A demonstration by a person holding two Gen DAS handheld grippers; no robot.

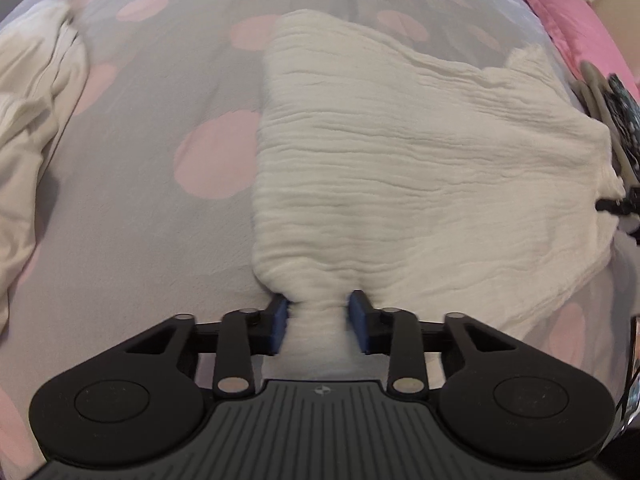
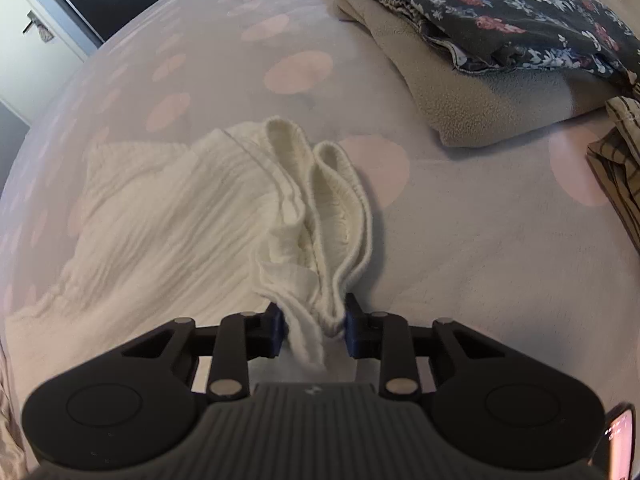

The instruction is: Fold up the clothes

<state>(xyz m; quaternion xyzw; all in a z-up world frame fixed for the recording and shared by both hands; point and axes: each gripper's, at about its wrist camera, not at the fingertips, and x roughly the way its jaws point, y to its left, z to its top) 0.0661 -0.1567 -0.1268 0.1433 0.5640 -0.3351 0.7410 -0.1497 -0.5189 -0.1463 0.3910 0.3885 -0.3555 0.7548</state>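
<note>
Both the left gripper (image 1: 318,322) and the right gripper (image 2: 316,326) are clamped on opposite ends of the cream crinkled garment (image 1: 400,168), which lies doubled on the spotted bedspread (image 1: 160,220) beside folded clothes (image 2: 500,60), its folding seemingly unfinished.

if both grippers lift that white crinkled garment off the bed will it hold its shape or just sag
The white crinkled garment will probably sag: it bunches into a narrow neck where the left gripper pinches it. Its elastic waistband already folds into loose loops by the right gripper, so it looks floppy. The thin gauzy weave suggests it is light and should slide easily over the bedspread.
</note>
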